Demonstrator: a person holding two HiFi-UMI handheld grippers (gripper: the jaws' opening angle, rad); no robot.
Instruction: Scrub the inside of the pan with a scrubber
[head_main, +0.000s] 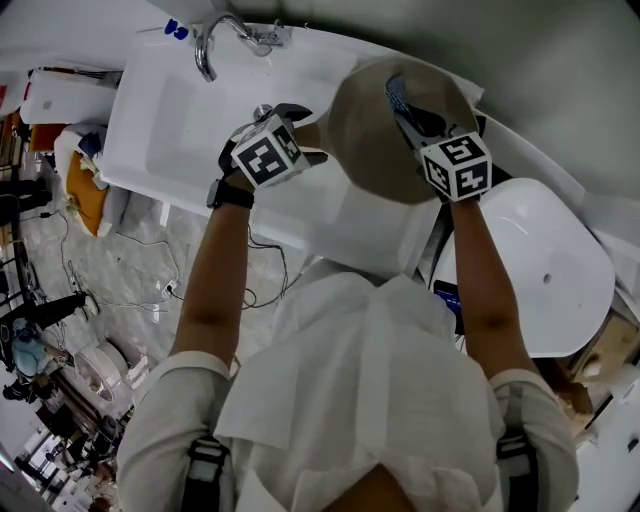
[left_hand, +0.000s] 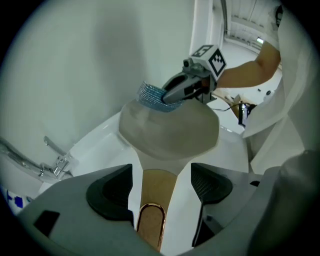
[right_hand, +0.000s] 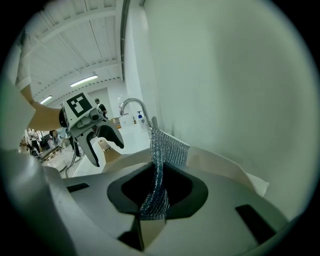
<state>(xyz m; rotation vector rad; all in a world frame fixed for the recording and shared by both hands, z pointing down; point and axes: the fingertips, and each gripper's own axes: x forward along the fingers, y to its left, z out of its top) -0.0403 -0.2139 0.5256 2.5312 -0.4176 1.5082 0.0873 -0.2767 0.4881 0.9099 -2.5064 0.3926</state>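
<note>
Pan (head_main: 385, 140) sits upper centre, beside the sink (head_main: 175, 130). Left gripper (left_hand: 161, 191) gapes around its handle (left_hand: 159, 177) (pads not pressing); right gripper (right_hand: 156, 202) clamps the mesh scrubber (right_hand: 161, 155).

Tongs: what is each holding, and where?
Right tongs: shut on the mesh scrubber, pinching one end. Left tongs: open, holding nothing; the pan handle lies between them, ungripped.

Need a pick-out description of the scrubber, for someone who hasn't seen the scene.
Find the white sink; the round beige pan is just right of it. At the pan's rim, the right gripper pinches the scrubber. It is the only silvery-blue mesh strip there, limp and glinting against the matte pan.
</note>
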